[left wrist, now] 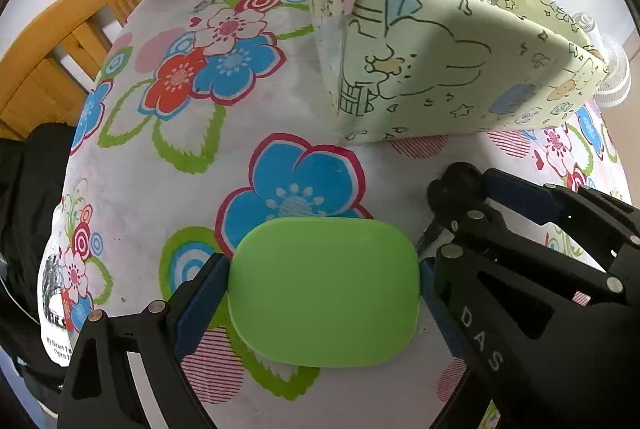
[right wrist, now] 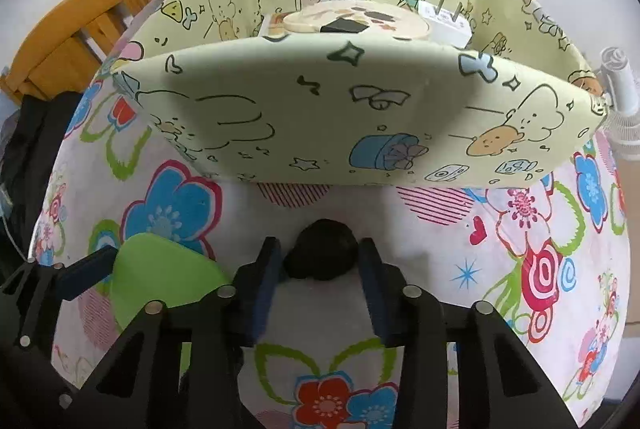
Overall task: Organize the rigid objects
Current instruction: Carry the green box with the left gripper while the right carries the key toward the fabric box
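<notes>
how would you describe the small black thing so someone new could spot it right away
Start at the big pale-yellow cartoon-print box on the flowered tablecloth. Just in front of it, the right gripper is shut on a black lump. It is dark, small and rounded, unlike the flat green lid beside it.

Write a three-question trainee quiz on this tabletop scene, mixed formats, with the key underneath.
1. True or false: the green lid sits between the fingers of the left tool.
2. What does the right tool grip? A) a white charger B) a small black object C) a glass jar
3. Fill in: the white charger lies inside the patterned ____.

Key
1. True; both blue pads meet its edges.
2. B; the small black object is pinched between the pads, in front of the patterned box.
3. box.
</notes>
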`<state>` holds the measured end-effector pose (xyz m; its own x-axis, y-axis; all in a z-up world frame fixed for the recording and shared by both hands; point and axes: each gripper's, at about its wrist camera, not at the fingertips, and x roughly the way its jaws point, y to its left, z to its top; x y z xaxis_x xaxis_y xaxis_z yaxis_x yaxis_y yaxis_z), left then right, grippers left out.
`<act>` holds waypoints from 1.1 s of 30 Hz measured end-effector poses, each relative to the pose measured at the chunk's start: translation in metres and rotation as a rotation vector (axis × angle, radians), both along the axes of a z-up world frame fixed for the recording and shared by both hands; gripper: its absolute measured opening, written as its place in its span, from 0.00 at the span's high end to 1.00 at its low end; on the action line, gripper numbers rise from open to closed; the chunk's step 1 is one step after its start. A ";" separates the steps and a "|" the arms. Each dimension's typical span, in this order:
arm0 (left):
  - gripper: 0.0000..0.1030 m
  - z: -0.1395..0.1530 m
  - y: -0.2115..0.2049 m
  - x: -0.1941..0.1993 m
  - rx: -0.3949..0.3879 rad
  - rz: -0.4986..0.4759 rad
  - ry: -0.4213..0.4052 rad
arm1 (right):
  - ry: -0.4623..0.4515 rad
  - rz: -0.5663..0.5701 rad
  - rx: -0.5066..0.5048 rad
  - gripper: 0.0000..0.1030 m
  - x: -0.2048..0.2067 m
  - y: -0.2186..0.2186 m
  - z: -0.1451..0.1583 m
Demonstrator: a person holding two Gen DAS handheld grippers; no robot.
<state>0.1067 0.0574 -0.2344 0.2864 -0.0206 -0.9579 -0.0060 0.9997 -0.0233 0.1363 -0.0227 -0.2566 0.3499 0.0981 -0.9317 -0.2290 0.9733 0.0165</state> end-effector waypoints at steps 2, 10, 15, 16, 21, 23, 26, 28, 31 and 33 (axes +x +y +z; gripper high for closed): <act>0.08 0.000 -0.001 -0.002 0.001 -0.012 -0.001 | -0.004 -0.001 -0.002 0.62 -0.002 0.001 0.001; 0.08 0.005 -0.022 -0.006 0.008 -0.076 -0.017 | -0.002 -0.036 -0.005 0.63 -0.005 -0.008 0.003; 0.08 0.011 -0.035 -0.011 0.019 -0.103 -0.028 | -0.001 -0.062 0.002 0.63 -0.012 -0.018 0.007; 0.08 0.013 -0.037 -0.011 0.022 -0.108 -0.031 | -0.002 -0.064 0.003 0.63 -0.014 -0.021 0.008; 0.08 0.021 -0.050 -0.017 0.040 -0.122 -0.046 | -0.009 -0.071 0.015 0.63 -0.023 -0.038 0.017; 0.08 0.025 -0.055 -0.022 0.044 -0.123 -0.051 | -0.011 -0.067 0.018 0.63 -0.026 -0.044 0.021; 0.08 0.032 -0.062 -0.028 0.046 -0.120 -0.058 | -0.014 -0.061 0.020 0.63 -0.033 -0.061 0.030; 0.08 0.037 -0.066 -0.032 0.053 -0.120 -0.065 | -0.015 -0.058 0.022 0.63 -0.038 -0.072 0.036; 0.08 0.041 -0.072 -0.038 0.059 -0.110 -0.067 | -0.014 -0.045 0.027 0.63 -0.047 -0.083 0.044; 0.08 0.043 -0.075 -0.043 0.055 -0.106 -0.064 | -0.010 -0.039 0.035 0.63 -0.048 -0.081 0.045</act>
<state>0.0642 -0.0171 -0.1911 0.3457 -0.0017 -0.9383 0.0995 0.9944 0.0349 0.0879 -0.1040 -0.2114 0.3633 0.1170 -0.9243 -0.1914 0.9803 0.0489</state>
